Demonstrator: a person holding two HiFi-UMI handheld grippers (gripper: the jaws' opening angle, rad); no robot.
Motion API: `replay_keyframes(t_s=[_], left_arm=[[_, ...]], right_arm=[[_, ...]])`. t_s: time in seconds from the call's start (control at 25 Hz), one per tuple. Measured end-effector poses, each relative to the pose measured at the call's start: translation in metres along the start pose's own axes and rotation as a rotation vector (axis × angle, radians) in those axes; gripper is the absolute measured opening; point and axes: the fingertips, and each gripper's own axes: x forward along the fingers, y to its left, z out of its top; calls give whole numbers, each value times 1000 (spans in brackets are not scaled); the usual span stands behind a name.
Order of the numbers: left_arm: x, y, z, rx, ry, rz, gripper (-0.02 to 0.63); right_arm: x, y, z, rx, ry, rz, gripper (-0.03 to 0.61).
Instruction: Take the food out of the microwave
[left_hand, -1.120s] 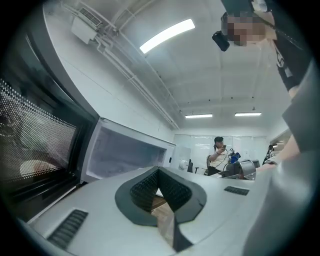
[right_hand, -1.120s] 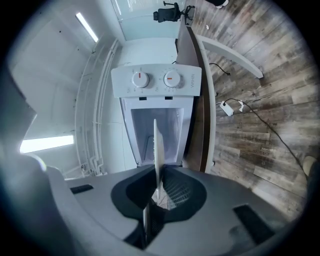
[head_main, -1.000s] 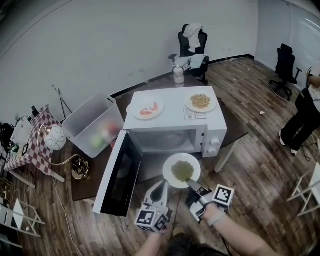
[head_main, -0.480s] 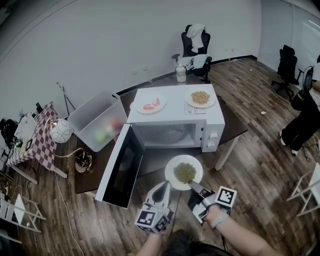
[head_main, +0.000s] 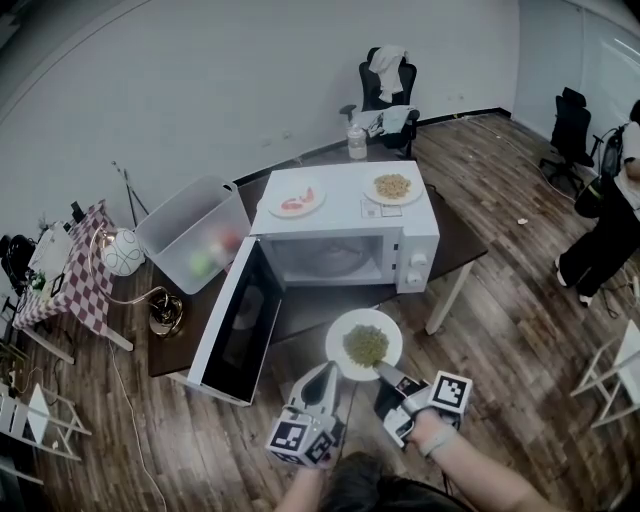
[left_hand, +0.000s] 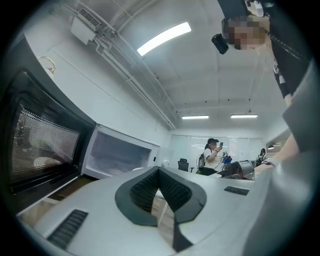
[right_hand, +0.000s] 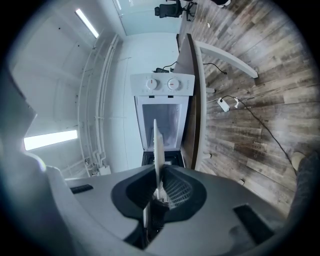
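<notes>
A white plate of green food (head_main: 363, 343) hangs in the air just in front of the white microwave (head_main: 340, 240), whose door (head_main: 235, 325) swings open to the left. My right gripper (head_main: 385, 375) is shut on the plate's near rim. In the right gripper view the plate (right_hand: 157, 145) shows edge-on between the pads of the right gripper (right_hand: 159, 175), with the microwave (right_hand: 162, 105) beyond. My left gripper (head_main: 325, 385) sits beside the plate's left edge, shut and holding nothing. The left gripper view shows the left gripper (left_hand: 159, 172) with its pads together and the empty cavity (left_hand: 117, 152) behind.
On the microwave's top are a plate of red food (head_main: 297, 200) and a plate of yellowish food (head_main: 392, 187). The microwave stands on a dark low table (head_main: 300, 310). A clear plastic bin (head_main: 192, 237) lies to the left. A person (head_main: 610, 220) stands at far right.
The plate, held in my right gripper, has drawn a little farther from the microwave's opening. The left gripper has kept its place beside it.
</notes>
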Motion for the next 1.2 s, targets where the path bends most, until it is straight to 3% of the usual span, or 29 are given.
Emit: replay_keyframes(t_s=[1.2], left_arm=[[-42,-60,-14,-33,-13,-1,0]], right_arm=[[-71,-5,-19,47,-27,-3,31]])
